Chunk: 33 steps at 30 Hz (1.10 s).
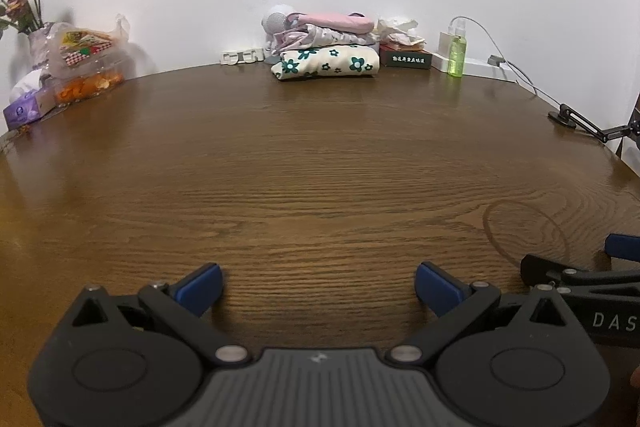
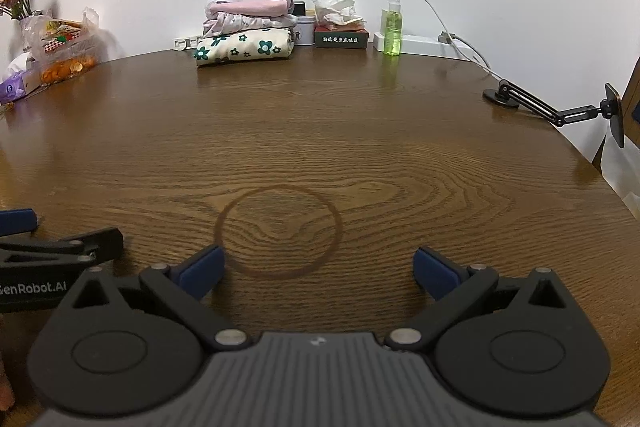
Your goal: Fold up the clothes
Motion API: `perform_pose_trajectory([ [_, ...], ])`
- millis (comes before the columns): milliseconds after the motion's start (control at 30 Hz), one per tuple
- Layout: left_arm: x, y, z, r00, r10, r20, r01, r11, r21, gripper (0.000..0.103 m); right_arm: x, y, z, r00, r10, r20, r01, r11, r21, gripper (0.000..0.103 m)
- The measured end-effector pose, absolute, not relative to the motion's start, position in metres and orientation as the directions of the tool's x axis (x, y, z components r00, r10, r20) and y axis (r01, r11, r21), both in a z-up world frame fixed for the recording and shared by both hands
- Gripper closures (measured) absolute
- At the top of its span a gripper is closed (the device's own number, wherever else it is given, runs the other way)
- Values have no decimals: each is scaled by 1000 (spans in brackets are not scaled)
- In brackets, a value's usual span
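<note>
Both pairs of tongs are hovering side by side over the near edge of the brown wooden surface (image 1: 320, 187), each spread wide and gripping nothing. The left tongs (image 1: 318, 287) are sitting just beside the right tongs (image 2: 318, 269), whose blue pads are framing a faint ring stain (image 2: 278, 231) in the wood grain. No loose garment is lying in front of either of them; the near and middle stretch of the surface is showing only bare wood.

The clothes are sitting as a folded stack (image 2: 246, 31) at the far edge against the white wall: a cream floral piece (image 1: 326, 63) at the bottom, a pale printed one above it, a pink one on top. Judging by that, the folding looks finished or between garments. If another piece is coming, I would be laying it flat across that open middle, taking two corners with the pads level, and keeping both tongs at one height so the fold is landing square.

Room is generous in the centre. Toward the far right edge a green spray bottle (image 2: 392, 27), a charging cable and a black phone-holder arm (image 2: 552, 107) are crowding in; at the far left corner, a snack bag (image 1: 86, 61) and tissue box (image 1: 28, 109) are doing the same.
</note>
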<state>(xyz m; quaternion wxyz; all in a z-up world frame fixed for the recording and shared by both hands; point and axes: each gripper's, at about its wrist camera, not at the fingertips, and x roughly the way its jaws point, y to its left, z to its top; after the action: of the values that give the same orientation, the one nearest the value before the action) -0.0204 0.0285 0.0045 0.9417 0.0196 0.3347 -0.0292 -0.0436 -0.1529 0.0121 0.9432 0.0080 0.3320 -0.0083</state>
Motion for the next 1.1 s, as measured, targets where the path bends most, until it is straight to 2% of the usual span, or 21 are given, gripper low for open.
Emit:
perform_pose_trajectory([
  [300, -25, 24, 7, 777, 13, -630, -3, 1000, 18, 0, -43, -153, 13, 780, -5, -626, 17, 1000, 14, 1],
  [567, -23, 29, 7, 775, -32, -631, 51, 999, 12, 0, -44, -152, 13, 780, -5, -625, 19, 1000, 15, 1],
  [1100, -24, 27, 7, 775, -45, -630, 67, 998, 11, 0, -41, -156, 13, 780, -1, -625, 16, 1000, 19, 1],
])
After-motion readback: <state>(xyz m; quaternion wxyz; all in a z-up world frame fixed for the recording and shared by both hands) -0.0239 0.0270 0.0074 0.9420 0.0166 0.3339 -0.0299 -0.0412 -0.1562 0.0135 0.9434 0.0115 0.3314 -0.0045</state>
